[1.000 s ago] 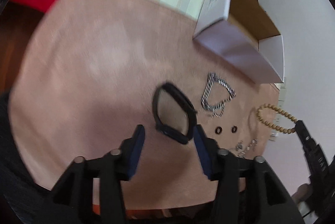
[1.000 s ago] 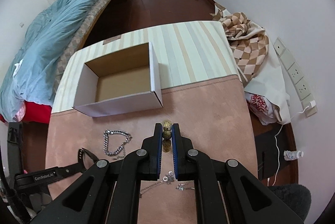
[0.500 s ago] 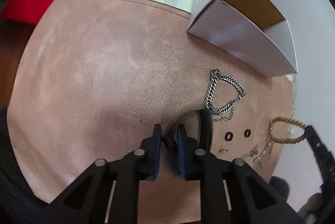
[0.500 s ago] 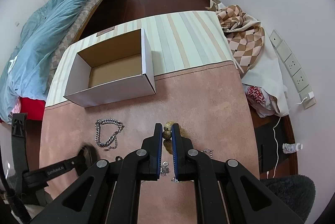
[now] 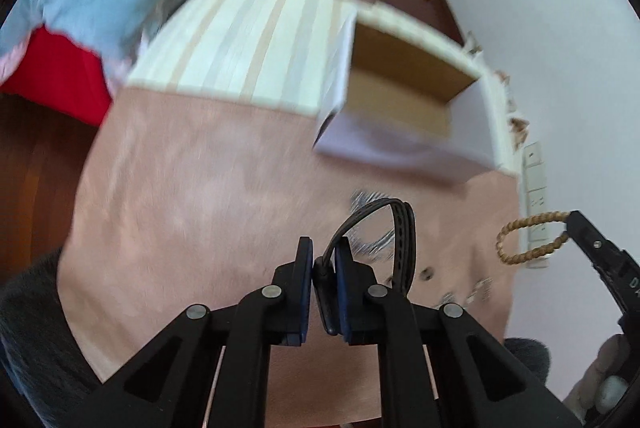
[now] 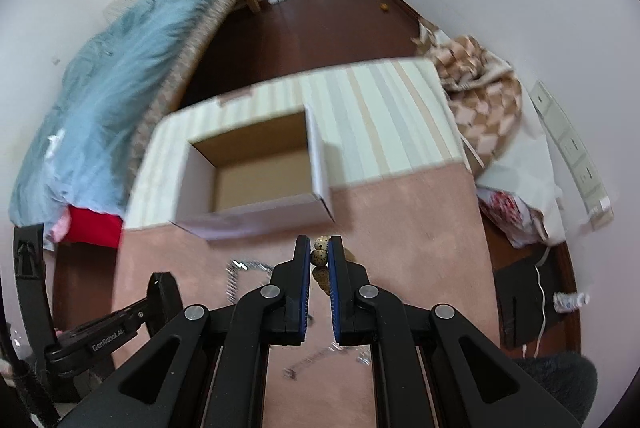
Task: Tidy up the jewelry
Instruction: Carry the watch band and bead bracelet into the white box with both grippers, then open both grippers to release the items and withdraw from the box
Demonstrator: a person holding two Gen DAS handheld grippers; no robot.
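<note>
My left gripper (image 5: 323, 255) is shut on a black wristband (image 5: 394, 228) and holds it lifted above the pink mat (image 5: 200, 188). My right gripper (image 6: 319, 253) is shut on a tan bead bracelet (image 6: 322, 260), also lifted; the bracelet shows in the left wrist view (image 5: 528, 238) hanging from the right gripper's tip. An open white cardboard box (image 6: 256, 172) with a brown inside stands beyond both grippers; it also shows in the left wrist view (image 5: 404, 108). A silver chain (image 6: 240, 274) lies on the mat, blurred.
Small earrings and rings (image 5: 464, 292) lie on the mat near its right edge. A striped cloth (image 6: 380, 124) covers the table's far part. A bed with a blue blanket (image 6: 120, 76) stands left, a checked blanket (image 6: 476, 72) right.
My left gripper closed on the black wristband and lifted it off the mat. Both grippers moved up and toward the box with their loads.
</note>
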